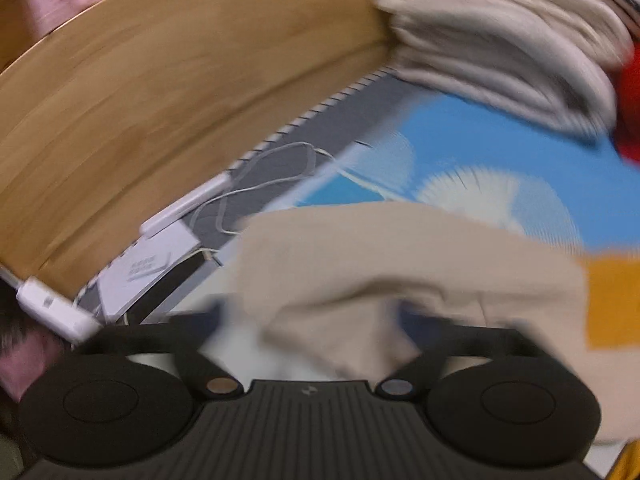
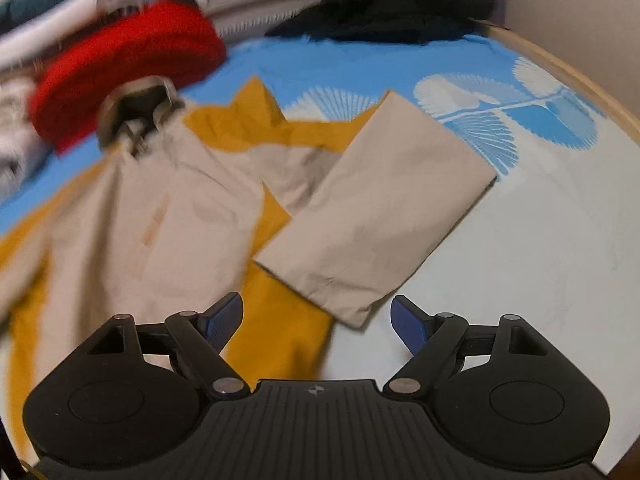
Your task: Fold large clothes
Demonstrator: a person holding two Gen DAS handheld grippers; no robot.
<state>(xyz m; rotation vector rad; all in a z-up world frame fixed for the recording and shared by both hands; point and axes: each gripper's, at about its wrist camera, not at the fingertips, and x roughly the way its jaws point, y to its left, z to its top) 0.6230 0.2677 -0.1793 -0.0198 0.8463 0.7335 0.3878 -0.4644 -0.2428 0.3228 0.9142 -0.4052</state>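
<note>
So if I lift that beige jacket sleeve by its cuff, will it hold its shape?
Probably not. The sleeve lies flat and creased on the bed sheet, so it's likely thin and floppy. Beige fabric already droops over the left gripper. It's probably light.

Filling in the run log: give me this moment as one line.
task: fold jacket | left gripper: shut on jacket | right gripper: open, near sleeve | surface: bed

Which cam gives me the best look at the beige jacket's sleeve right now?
Right wrist: the sleeve lies flat and whole, just ahead of the open right gripper. Left wrist shows only blurred beige fabric bunched over the left gripper; which part is unclear.
</note>
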